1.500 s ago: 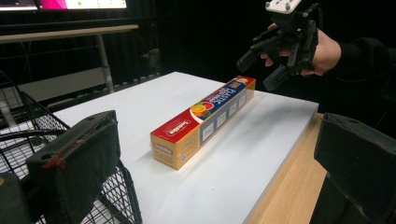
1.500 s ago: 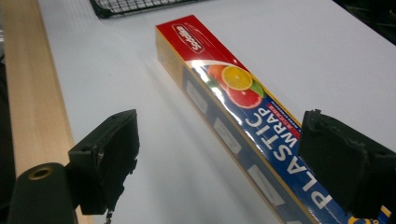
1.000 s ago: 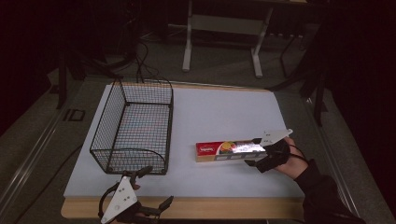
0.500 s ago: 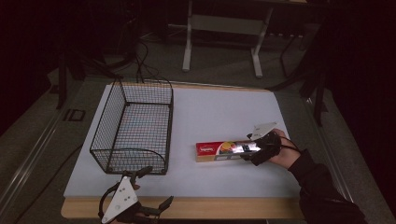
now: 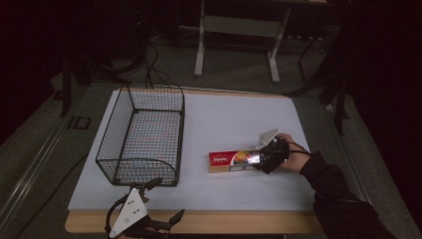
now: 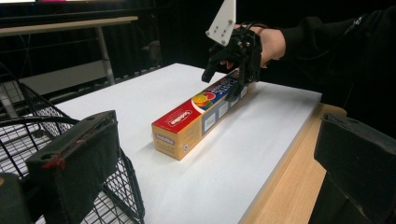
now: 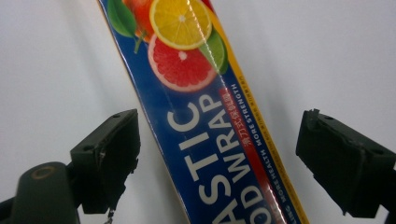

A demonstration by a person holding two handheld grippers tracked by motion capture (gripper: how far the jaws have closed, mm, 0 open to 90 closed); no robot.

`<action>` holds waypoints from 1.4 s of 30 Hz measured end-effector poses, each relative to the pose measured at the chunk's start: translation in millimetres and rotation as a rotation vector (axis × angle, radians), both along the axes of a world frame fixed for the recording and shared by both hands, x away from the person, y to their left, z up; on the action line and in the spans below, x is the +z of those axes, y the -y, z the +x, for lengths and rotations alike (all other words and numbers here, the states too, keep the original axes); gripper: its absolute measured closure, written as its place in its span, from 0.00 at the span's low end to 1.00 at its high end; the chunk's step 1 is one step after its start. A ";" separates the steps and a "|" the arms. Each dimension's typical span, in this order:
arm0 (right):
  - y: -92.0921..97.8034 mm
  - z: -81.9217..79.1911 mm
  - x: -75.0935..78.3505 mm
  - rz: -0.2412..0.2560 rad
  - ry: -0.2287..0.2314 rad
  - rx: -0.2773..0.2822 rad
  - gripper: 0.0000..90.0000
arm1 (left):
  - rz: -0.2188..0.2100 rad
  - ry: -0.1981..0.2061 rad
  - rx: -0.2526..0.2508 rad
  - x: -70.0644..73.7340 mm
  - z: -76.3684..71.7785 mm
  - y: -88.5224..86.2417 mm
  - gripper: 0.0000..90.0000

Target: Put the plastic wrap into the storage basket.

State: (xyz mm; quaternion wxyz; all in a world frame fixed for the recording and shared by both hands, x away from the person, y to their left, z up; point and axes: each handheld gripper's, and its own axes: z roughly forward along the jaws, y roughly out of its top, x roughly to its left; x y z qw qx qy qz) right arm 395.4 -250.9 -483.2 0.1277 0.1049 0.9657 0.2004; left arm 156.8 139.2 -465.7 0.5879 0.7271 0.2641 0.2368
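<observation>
The plastic wrap box (image 5: 233,161) sits right of centre in the high view, flat on the white table (image 5: 234,119). Its right end is covered there by the right gripper (image 5: 263,160). Long and thin, red end with a logo too small to read, blue top with citrus slices; the lettering gets cut off in the right gripper view. That gripper's jaws are spread on both sides of the box, not touching. The left gripper (image 5: 158,206), lower left, is spread wide too, holding nothing, just below the wire basket (image 5: 144,134).

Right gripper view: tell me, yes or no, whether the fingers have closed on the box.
No, the fingers stand apart on either side of the box, with bare table showing between.
</observation>
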 end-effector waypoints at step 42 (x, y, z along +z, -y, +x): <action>-22.1 25.3 19.0 -0.096 -0.262 -0.144 0.43 | 0.014 -0.005 -0.019 -1.1 1.2 2.6 0.01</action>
